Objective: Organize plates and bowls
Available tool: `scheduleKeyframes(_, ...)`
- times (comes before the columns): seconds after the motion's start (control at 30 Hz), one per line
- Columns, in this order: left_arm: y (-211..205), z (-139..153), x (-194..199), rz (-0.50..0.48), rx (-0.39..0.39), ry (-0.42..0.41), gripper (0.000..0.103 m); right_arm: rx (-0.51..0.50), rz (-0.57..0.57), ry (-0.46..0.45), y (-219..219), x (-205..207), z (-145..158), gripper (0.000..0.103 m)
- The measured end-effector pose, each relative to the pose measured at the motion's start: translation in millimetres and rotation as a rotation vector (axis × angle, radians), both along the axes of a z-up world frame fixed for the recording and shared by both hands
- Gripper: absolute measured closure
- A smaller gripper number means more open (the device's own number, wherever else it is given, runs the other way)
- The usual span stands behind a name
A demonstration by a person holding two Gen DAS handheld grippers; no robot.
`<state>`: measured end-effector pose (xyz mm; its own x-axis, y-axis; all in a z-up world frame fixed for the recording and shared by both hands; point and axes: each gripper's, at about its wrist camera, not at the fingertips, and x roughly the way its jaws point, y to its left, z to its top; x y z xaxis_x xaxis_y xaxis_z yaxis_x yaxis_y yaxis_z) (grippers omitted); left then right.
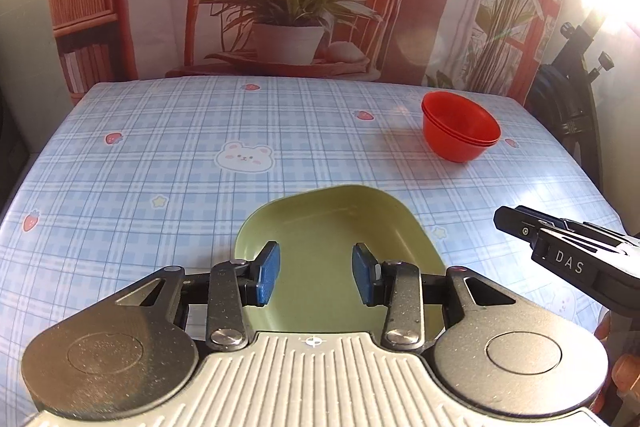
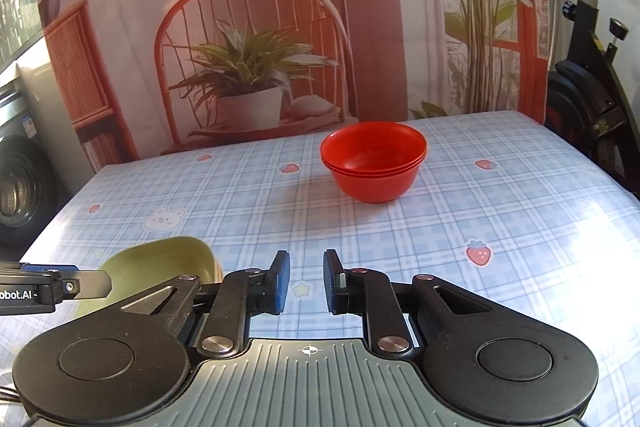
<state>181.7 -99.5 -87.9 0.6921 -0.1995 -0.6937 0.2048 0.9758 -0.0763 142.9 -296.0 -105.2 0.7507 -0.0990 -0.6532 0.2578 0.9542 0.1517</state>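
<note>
A stack of red bowls (image 1: 460,131) stands on the table at the far right; in the right wrist view the red bowls (image 2: 374,161) are ahead of centre. A pale green square plate (image 1: 332,227) lies on the cloth under my left gripper (image 1: 316,275), which is open and empty above its near part. The plate (image 2: 160,267) shows at the lower left of the right wrist view. My right gripper (image 2: 306,281) is open and empty above the cloth, short of the bowls. It also shows in the left wrist view (image 1: 560,247) at the right edge.
The table (image 1: 160,147) has a blue plaid cloth with strawberry and bear prints. A printed backdrop (image 2: 260,27) hangs behind it. An exercise bike (image 2: 592,87) stands to the right of the table. A tyre-like machine part (image 2: 20,187) is at the left.
</note>
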Motion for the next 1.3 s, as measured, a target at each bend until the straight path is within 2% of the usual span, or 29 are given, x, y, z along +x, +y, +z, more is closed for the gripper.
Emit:
scheduleKeyframes(0.13,-19.7,12.9,15.7,-0.052,-0.081,-0.015,0.061,-0.018,-0.055,-0.003,-33.7,1.3,1.8,0.086)
scheduleKeyframes(0.3,-55.3,22.6,40.2,-0.102,-0.156,-0.035,0.054,-0.04,-0.069,0.01,-76.4,11.9,6.1,0.082)
scheduleKeyframes(0.53,-100.2,12.7,90.9,-0.124,-0.244,-0.035,0.054,-0.005,-0.063,-0.004,-119.7,48.2,3.9,0.08)
scheduleKeyframes(0.73,-128.3,-6.9,145.7,-0.083,-0.232,0.036,0.054,0.059,-0.085,0.006,-141.9,91.0,-14.2,0.08)
scheduleKeyframes(0.87,-134.8,-21.8,173.2,-0.047,-0.211,0.077,0.054,0.033,-0.101,0.038,-145.7,108.9,-28.1,0.079)
scheduleKeyframes(1.17,-145.6,-44.9,194.2,-0.053,-0.179,0.128,0.054,0.099,-0.118,0.075,-149.6,128.8,-53.8,0.079)
scheduleKeyframes(1.3,-150.9,-53.4,201.0,-0.069,-0.184,0.146,0.054,0.091,-0.107,0.075,-146.9,132.2,-57.8,0.079)
